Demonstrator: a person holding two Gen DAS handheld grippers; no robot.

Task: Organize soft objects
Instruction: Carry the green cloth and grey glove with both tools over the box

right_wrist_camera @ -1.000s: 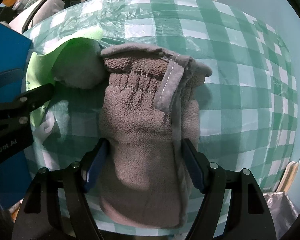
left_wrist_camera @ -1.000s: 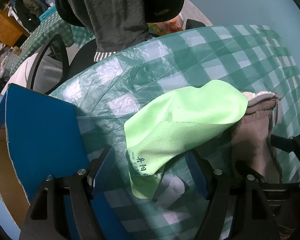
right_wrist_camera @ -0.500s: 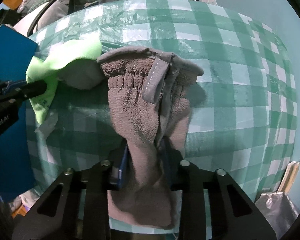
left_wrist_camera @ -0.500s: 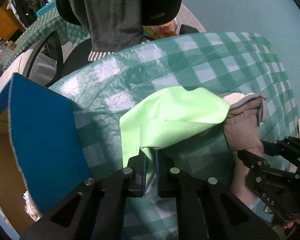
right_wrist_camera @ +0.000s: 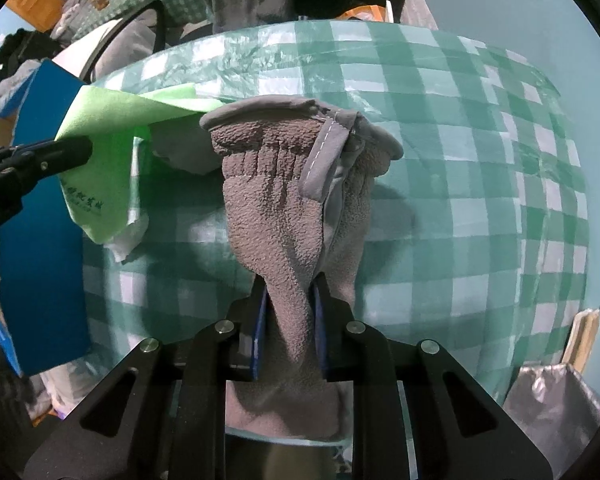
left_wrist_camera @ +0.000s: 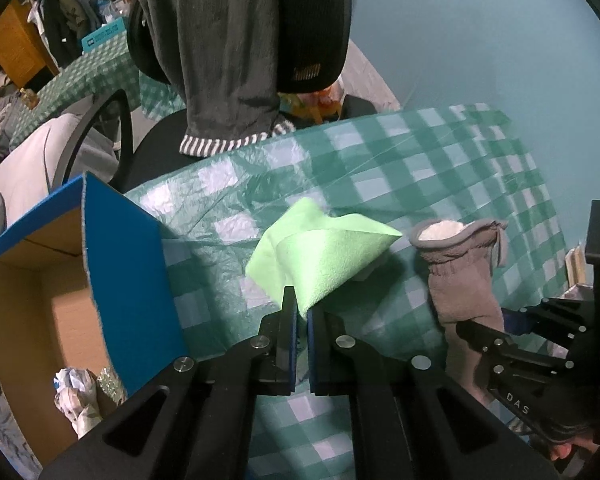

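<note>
A light green cloth (left_wrist_camera: 324, 256) hangs bunched above the green checked tablecloth (left_wrist_camera: 420, 160), one corner pinched in my left gripper (left_wrist_camera: 302, 300), which is shut on it. To its right a grey fleece glove (left_wrist_camera: 460, 276) with white lining dangles cuff-down from my right gripper (left_wrist_camera: 484, 320). In the right wrist view that gripper (right_wrist_camera: 288, 292) is closing tight around the glove's (right_wrist_camera: 284, 184) finger end, pads pressing it. The green cloth (right_wrist_camera: 108, 136) and the left gripper (right_wrist_camera: 80, 152) show at the left.
An open blue cardboard box (left_wrist_camera: 128, 264) stands at the table's left edge with crumpled white items (left_wrist_camera: 76, 392) inside. A scrap of white fabric (right_wrist_camera: 128, 240) lies under the cloth. Behind the table is a chair draped with a dark garment (left_wrist_camera: 228, 48). A silver bag (right_wrist_camera: 552, 408) sits lower right.
Both grippers were open around their items, then shut. The left pinched the green cloth, the right squeezed the glove. Both have risen, pulling cloth and glove up off the table.
</note>
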